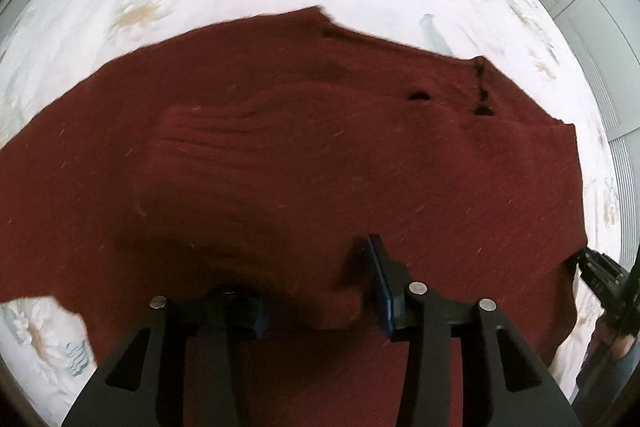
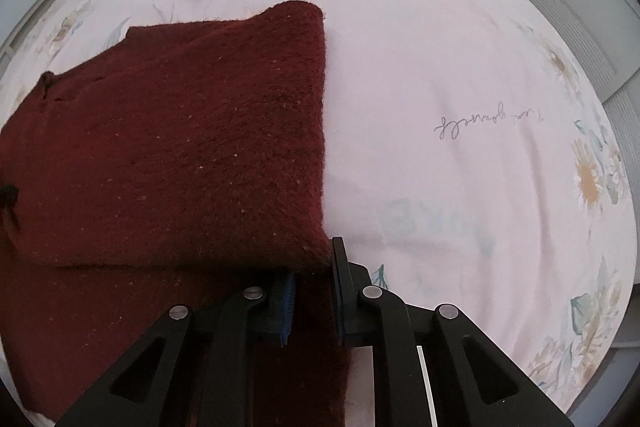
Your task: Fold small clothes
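- The sweater (image 2: 168,147) lies on the bed (image 2: 440,67), one side already folded over itself; I judge at least one more fold is left.
- Right claw (image 2: 314,291) pinches the sweater's near right corner.
- Left claw (image 1: 316,291) stands part spread over the sweater's near edge, cloth bunched between its jaws; a grip cannot be told.
- Only the left view shows dark spots near the sweater's far edge and the right claw (image 1: 600,271); only the right view shows the fold's crisp edge.
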Tool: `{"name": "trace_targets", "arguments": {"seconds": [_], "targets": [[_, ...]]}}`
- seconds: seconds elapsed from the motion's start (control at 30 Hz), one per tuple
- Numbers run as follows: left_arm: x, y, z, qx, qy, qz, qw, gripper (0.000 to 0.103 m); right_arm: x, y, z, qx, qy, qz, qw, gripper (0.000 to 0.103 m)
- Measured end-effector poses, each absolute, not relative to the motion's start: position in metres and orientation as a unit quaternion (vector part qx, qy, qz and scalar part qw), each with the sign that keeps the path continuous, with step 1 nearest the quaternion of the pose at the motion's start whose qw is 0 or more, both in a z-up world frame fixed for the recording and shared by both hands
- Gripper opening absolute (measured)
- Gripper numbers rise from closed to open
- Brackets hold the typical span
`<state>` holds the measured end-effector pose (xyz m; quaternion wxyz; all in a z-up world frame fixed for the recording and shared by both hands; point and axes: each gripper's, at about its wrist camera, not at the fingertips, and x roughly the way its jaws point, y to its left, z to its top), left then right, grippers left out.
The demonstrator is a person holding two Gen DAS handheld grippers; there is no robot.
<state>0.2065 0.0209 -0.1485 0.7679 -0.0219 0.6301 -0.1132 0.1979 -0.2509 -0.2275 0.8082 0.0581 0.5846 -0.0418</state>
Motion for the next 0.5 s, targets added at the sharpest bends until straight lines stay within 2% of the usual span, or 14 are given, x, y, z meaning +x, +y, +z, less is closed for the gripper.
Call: {"name": "trace_targets", "arguments": {"seconds": [0.1, 0.27, 0.3, 0.37, 0.43, 0.5], "targets": [[0.202, 0.050, -0.148, -0.035, 0.634, -0.103, 0.766, 0.040, 0.195, -0.252, -0.226, 0.064, 0.585, -0.037, 0.808, 0.017], [0.202, 0.090, -0.142, -0.058, 0.621, -0.077, 0.778, 0.073, 0.191, -0.256, -0.223, 0.067, 0.590, -0.028, 0.804, 0.020], [0.204, 0.097, -0.141, -0.068, 0.618, -0.073, 0.779, 0.075, 0.190, -0.258, -0.222, 0.068, 0.590, -0.029, 0.804, 0.025], [0.209, 0.114, -0.136, -0.088, 0.613, -0.066, 0.782, 0.089, 0.186, -0.259, -0.219, 0.068, 0.590, -0.031, 0.804, 0.030], [0.218, 0.137, -0.123, -0.093, 0.608, -0.066, 0.786, 0.093, 0.182, -0.260, -0.215, 0.065, 0.589, -0.035, 0.805, 0.039], [0.234, 0.145, -0.127, -0.088, 0.608, -0.071, 0.786, 0.093, 0.178, -0.261, -0.210, 0.058, 0.587, -0.039, 0.807, 0.043]]}}
